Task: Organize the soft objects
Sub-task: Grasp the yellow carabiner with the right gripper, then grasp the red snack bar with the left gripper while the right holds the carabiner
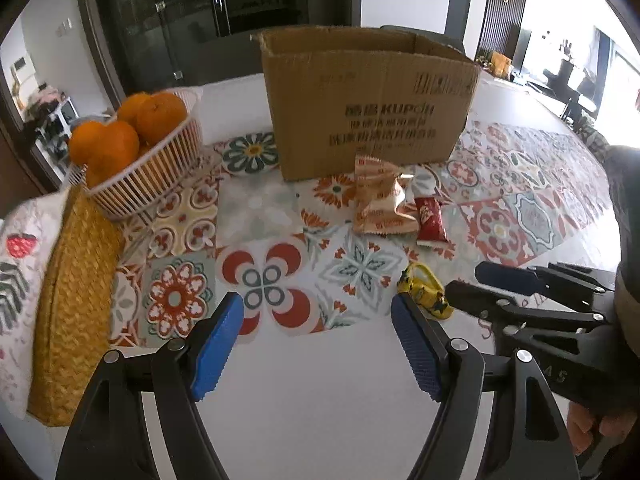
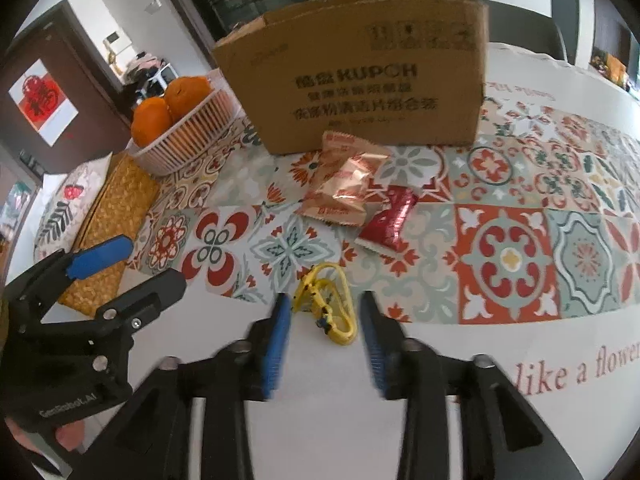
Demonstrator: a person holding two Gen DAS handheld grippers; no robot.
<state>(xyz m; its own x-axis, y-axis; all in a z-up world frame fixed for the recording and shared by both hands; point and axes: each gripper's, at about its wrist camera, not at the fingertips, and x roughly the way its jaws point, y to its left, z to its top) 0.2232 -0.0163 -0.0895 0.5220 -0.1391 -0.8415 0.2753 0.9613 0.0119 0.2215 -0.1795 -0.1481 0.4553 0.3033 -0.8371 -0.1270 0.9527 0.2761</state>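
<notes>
Right wrist view shows sorting barely begun: snack packets and a yellow toy lie before the cardboard box, right gripper jaws apart around the toy, left gripper jaws apart, empty.

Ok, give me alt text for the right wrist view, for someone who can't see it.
The right gripper, jaws open, straddles a small yellow strap lying on a patterned tablecloth. Beyond lie snack packets in front of a cardboard box; a basket of oranges and the left gripper are at left.
</notes>
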